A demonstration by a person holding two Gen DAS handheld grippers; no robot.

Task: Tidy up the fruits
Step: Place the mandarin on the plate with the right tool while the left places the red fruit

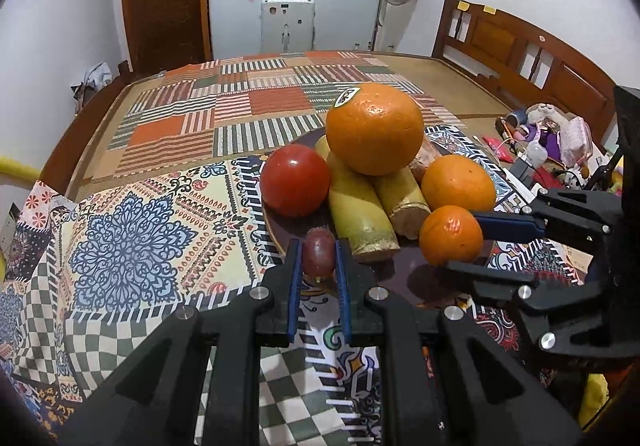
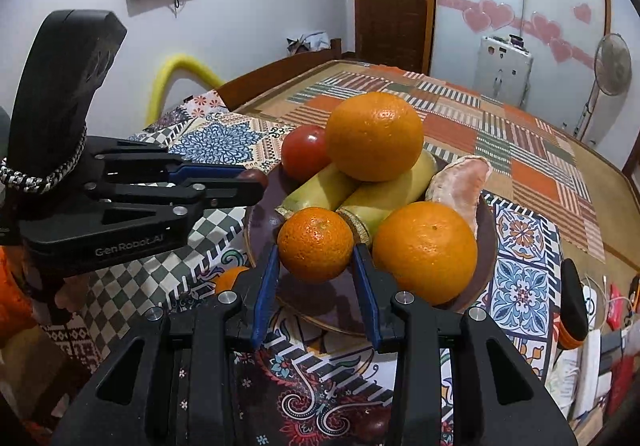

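left hand-held gripper (image 1: 318, 260): pinching grape (image 1: 318, 252), plate (image 1: 404, 262) rim at 6 o'clock | right hand-held gripper (image 2: 316, 258): clamped on small orange (image 2: 315, 244), 5 o'clock of plate

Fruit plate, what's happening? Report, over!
Left gripper shut on red grape. Right gripper shut on small mandarin. Big orange balanced atop sugarcane pieces, could roll.
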